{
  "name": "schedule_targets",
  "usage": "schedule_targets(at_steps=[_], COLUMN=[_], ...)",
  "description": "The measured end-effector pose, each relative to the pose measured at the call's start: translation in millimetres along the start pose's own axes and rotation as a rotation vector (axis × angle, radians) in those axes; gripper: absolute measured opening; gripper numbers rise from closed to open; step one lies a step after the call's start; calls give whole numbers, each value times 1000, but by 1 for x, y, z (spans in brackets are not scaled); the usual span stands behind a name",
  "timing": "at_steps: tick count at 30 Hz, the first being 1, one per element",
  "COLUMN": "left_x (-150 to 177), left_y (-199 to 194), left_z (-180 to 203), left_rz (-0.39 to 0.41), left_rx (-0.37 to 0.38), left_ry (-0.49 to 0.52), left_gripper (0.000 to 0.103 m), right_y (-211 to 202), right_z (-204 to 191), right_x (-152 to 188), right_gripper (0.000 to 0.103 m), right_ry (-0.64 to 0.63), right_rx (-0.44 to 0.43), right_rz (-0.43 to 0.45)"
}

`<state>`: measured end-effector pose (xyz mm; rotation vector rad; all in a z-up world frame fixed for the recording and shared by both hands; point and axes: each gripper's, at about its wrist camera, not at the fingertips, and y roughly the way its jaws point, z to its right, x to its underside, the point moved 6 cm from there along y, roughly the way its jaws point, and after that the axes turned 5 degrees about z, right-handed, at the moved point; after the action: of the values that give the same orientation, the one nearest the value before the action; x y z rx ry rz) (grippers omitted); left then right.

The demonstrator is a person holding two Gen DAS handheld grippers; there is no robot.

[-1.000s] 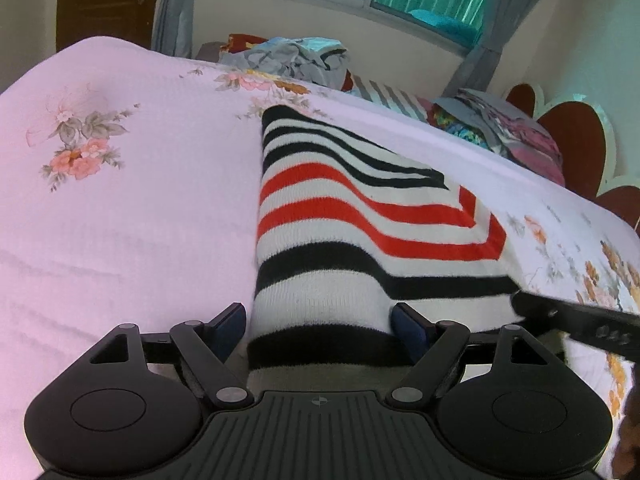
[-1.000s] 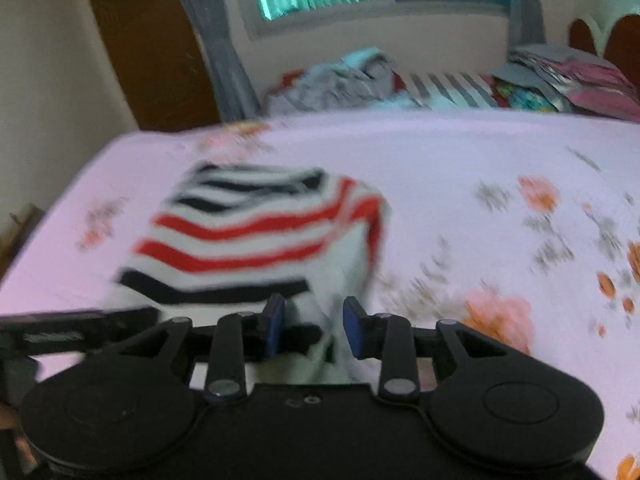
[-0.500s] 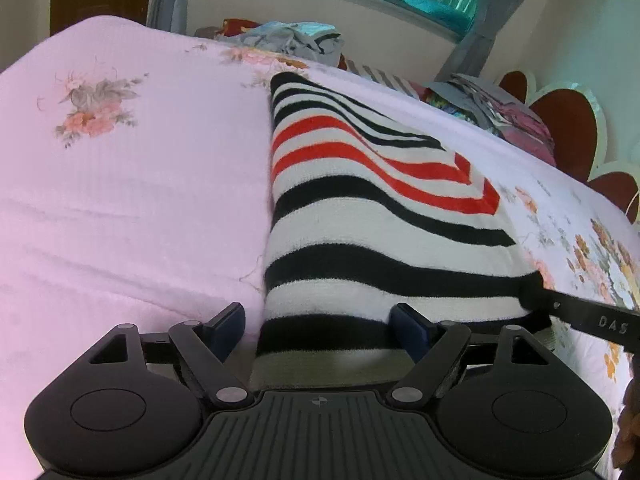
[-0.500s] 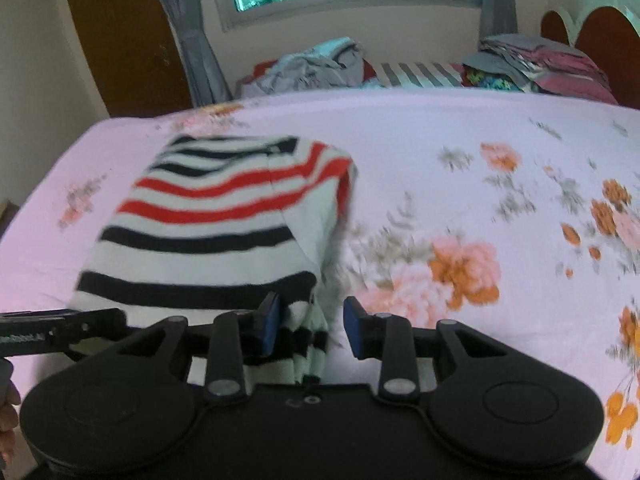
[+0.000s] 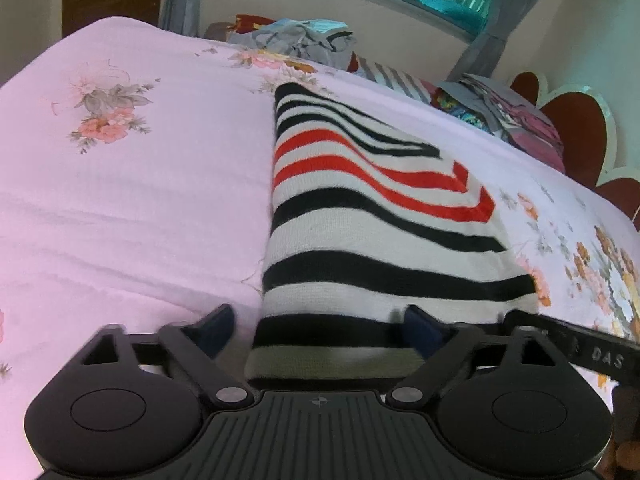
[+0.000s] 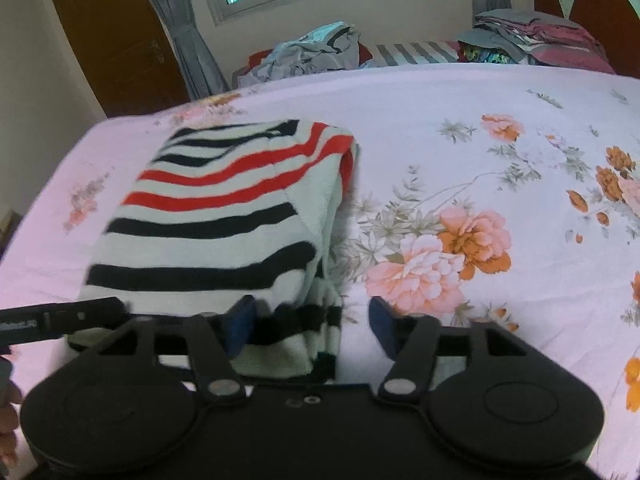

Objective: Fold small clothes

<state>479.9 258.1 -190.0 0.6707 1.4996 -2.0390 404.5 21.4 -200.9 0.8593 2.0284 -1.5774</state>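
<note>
A folded sweater [image 5: 360,216] with black, white and red stripes lies on the pink floral bedsheet [image 5: 120,208]. My left gripper [image 5: 320,330] straddles its near left hem, jaws opening wide; the left pad stands clear of the cloth and the right pad rests against it. In the right wrist view the same sweater [image 6: 224,220] lies at the left, and my right gripper [image 6: 311,324] has the near right corner between its opening jaws, the right pad clear of the cloth. Each view shows a black finger of the other gripper at the sweater's near edge.
A loose heap of grey and blue clothes [image 5: 304,40] lies beyond the bed's far edge. A stack of folded clothes [image 6: 536,40] sits by the brown headboard [image 6: 600,12]. A wooden door [image 6: 112,36], curtains and a window line the far wall.
Both grippers' jaws have spread wider. The right gripper, earlier shut on the sweater's corner, has let it go. The sweater has settled flat on the bed.
</note>
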Motion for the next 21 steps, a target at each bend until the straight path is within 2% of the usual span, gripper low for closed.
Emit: schedule_targets(at_steps=[1, 4, 9, 15, 17, 20, 21], left_x=[-1, -1, 6, 25, 34, 53, 60], left_y=[-4, -21, -59, -135, -164, -208, -221], left_z=[2, 10, 21, 42, 53, 66, 69], left_rz=[8, 27, 45, 170, 217, 265, 278], left_rx=[-10, -44, -138, -279, -274, -211, -215], left_ry=[8, 36, 72, 128, 131, 87, 78], left_gripper=[103, 103, 103, 103, 103, 103, 103], right_y=[-6, -28, -70, -132, -155, -191, -203], right_z=[-1, -4, -1, -1, 0, -1, -2], right_x=[0, 0, 5, 22, 30, 43, 48], right_gripper=[64, 72, 74, 79, 80, 80, 81], right_ry=[-3, -11, 4, -21, -28, -46, -52], right_rx=[-6, -16, -44, -91, -109, -137, -143], right_rz=[2, 23, 57, 100, 114, 131, 136])
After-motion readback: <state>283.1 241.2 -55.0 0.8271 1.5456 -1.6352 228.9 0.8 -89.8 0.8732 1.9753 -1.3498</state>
